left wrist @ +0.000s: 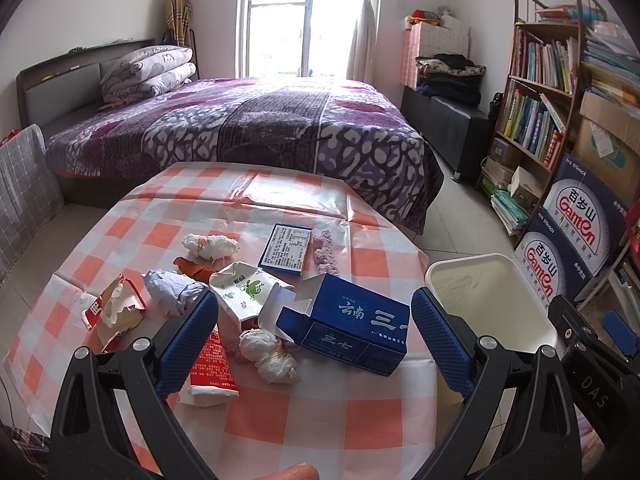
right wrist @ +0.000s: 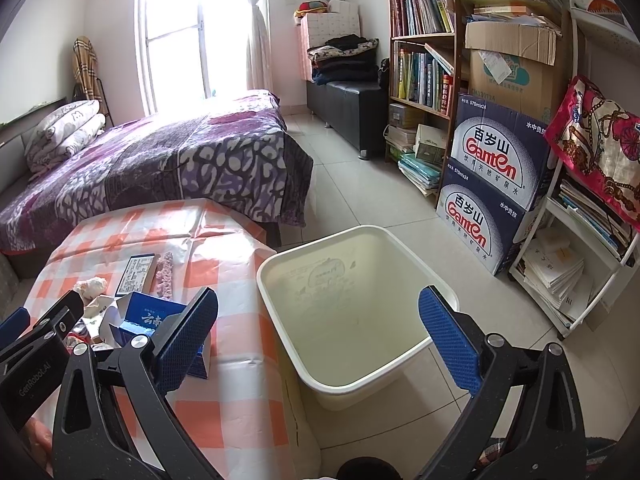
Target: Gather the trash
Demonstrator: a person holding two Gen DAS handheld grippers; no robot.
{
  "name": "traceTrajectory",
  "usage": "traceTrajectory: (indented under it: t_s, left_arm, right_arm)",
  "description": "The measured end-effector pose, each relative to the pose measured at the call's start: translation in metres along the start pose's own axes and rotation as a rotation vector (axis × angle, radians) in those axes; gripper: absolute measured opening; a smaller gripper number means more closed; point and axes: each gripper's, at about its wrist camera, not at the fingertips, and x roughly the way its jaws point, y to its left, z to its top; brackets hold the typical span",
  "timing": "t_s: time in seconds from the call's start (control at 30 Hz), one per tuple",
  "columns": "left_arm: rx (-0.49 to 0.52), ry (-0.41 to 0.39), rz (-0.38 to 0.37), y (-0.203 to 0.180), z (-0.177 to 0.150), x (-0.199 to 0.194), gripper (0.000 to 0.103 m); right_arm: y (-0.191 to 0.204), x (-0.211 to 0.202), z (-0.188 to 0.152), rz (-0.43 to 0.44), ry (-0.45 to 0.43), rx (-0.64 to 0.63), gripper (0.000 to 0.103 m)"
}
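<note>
Trash lies on the checked table [left wrist: 280, 412]: an open blue carton [left wrist: 352, 320], a flat blue box [left wrist: 286, 250], white paper wads [left wrist: 270, 354] [left wrist: 210, 245], a floral cup [left wrist: 244, 290], a torn red-and-white wrapper [left wrist: 116, 314], a red packet [left wrist: 210, 368] and a purple strip [left wrist: 326, 252]. My left gripper [left wrist: 314, 336] hangs open over the pile, holding nothing. My right gripper [right wrist: 318, 338] is open above the cream bin [right wrist: 280, 280], which is empty. The blue carton [right wrist: 152, 316] also shows in the right wrist view.
A bed [left wrist: 240, 128] with a purple cover stands behind the table. Bookshelves [right wrist: 424, 40] and stacked water cartons [right wrist: 496, 184] line the right wall. Tiled floor [right wrist: 360, 200] lies between the bin and the shelves. A fingertip [left wrist: 296, 472] shows at the bottom edge.
</note>
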Motion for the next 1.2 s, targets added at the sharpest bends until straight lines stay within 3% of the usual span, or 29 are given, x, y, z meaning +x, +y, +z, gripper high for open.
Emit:
traceTrajectory:
  t_s: [0.43,0.67,0.93,1.2]
  left_arm:
    - [-0.058,0.116,0.039,0.023,0.003,0.019,0.094]
    - [-0.063,0.228,0.133,0.05,0.012,0.037,0.094]
    - [0.028,0.393,0.261,0.107,0.028,0.067,0.094]
    - [0.174,0.596,0.296,0.155,0.021,0.102,0.094]
  right_arm:
    - [0.023,0.013,-0.005,0.019,0.112,0.012,0.096]
    - [0.046,0.03,-0.001,0.046,0.236,-0.005,0.096]
    - [0.09,0.053,0.003,0.162,0.399,-0.11,0.096]
    - [0.159,0.069,-0.015,0.372,0.592,-0.265,0.096]
